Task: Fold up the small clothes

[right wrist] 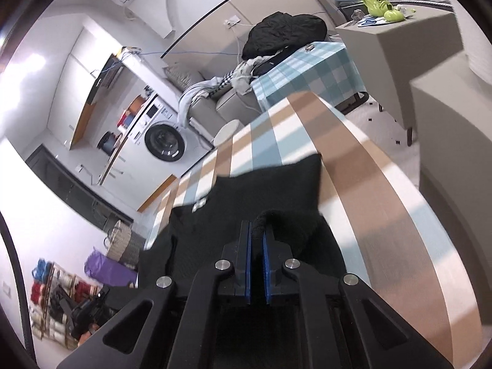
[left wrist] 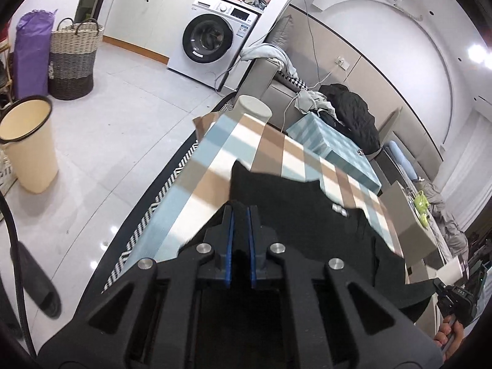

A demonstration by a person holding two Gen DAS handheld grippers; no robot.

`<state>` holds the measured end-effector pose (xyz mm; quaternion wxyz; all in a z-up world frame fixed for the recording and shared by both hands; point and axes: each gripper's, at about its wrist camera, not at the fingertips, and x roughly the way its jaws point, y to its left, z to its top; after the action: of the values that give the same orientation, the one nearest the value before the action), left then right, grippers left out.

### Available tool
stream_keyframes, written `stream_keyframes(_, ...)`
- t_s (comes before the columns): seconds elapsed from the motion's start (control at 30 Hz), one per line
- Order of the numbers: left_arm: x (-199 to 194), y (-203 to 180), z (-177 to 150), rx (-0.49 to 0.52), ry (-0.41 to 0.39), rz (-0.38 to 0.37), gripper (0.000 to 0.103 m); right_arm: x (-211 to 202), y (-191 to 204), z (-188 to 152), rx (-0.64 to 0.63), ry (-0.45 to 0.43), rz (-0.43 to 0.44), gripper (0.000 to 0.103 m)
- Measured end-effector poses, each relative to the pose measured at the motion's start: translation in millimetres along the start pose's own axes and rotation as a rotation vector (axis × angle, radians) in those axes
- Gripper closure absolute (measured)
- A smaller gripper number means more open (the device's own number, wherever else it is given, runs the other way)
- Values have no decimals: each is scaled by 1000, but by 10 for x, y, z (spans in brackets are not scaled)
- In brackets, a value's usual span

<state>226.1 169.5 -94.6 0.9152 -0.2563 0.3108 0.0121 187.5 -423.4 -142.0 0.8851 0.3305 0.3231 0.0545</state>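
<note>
A small black garment [left wrist: 292,203] with a white neck label [left wrist: 338,208] lies on the table's checked cloth [left wrist: 215,153]. Its near edge is lifted off the cloth. My left gripper [left wrist: 241,212] is shut on that edge at one corner, black fabric pinched between the blue pads. In the right wrist view the same garment [right wrist: 276,184] bunches up between the pads of my right gripper [right wrist: 257,227], which is shut on it. The right gripper [left wrist: 455,301] and a hand also show at the left view's lower right. The far part of the garment rests flat on the table [right wrist: 353,153].
A second table with teal checked cloth [left wrist: 332,144] stands behind, beside a sofa piled with clothes and a black jacket [left wrist: 353,113]. On the floor to the left are a cream bin [left wrist: 29,141], a woven basket [left wrist: 73,58] and a washing machine [left wrist: 209,40]. A grey cabinet [right wrist: 399,30] stands right.
</note>
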Motion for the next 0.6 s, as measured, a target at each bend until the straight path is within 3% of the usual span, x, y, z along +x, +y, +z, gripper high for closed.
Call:
stream_keyframes(0.1, 320, -56, 243, -9, 16, 12, 97, 276, 29, 275, 43, -5, 6, 97)
stream_keyframes(0.17, 517, -19, 377, -49, 6, 19, 93, 474, -9, 440, 87, 8, -25, 91)
stream_keyframes(0.23, 694, 42, 462, -72, 47, 67, 67, 655, -104, 589, 116, 4, -54, 70)
stream_keyframes(0.27, 739, 80, 479, -86, 59, 66, 63, 706, -155, 641, 128, 1, -89, 66)
stream_keyframes(0.43, 745, 147, 379, -46, 87, 84, 59, 611, -249, 675, 65, -20, -160, 64)
stream_keyframes(0.6, 714, 15, 164, 47, 127, 86, 56, 568, -126, 478, -83, 62, -181, 62)
